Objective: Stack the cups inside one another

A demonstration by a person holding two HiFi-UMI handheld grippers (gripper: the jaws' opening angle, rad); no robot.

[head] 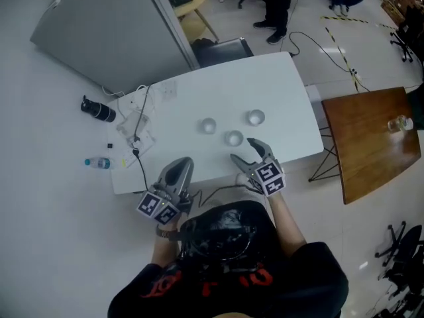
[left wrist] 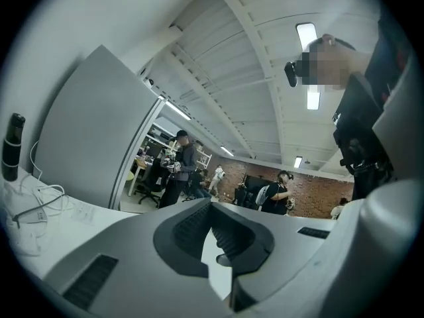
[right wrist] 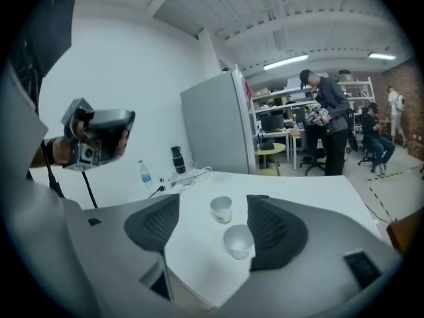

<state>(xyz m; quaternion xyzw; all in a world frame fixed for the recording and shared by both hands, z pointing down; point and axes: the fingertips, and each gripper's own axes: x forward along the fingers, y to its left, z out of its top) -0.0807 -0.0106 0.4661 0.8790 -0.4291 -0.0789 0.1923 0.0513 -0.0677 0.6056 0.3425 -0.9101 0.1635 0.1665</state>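
Three small clear plastic cups stand apart on the white table (head: 185, 101): one at the left (head: 209, 125), one in the middle (head: 233, 138), one at the right (head: 256, 117). My right gripper (head: 242, 148) hovers at the table's near edge just in front of the middle cup, jaws open and empty. In the right gripper view two cups, the near one (right wrist: 238, 240) and a farther one (right wrist: 222, 209), show between the spread jaws of the right gripper (right wrist: 213, 207), untouched. My left gripper (head: 183, 164) is at the near edge to the left, its jaws together on nothing (left wrist: 211, 207).
Cables (head: 136, 121) lie on the table's left end. A black bottle (head: 98, 109) and a water bottle (head: 97, 163) lie on the floor to the left. A brown wooden table (head: 371, 138) stands at the right, a grey partition (head: 99, 25) behind.
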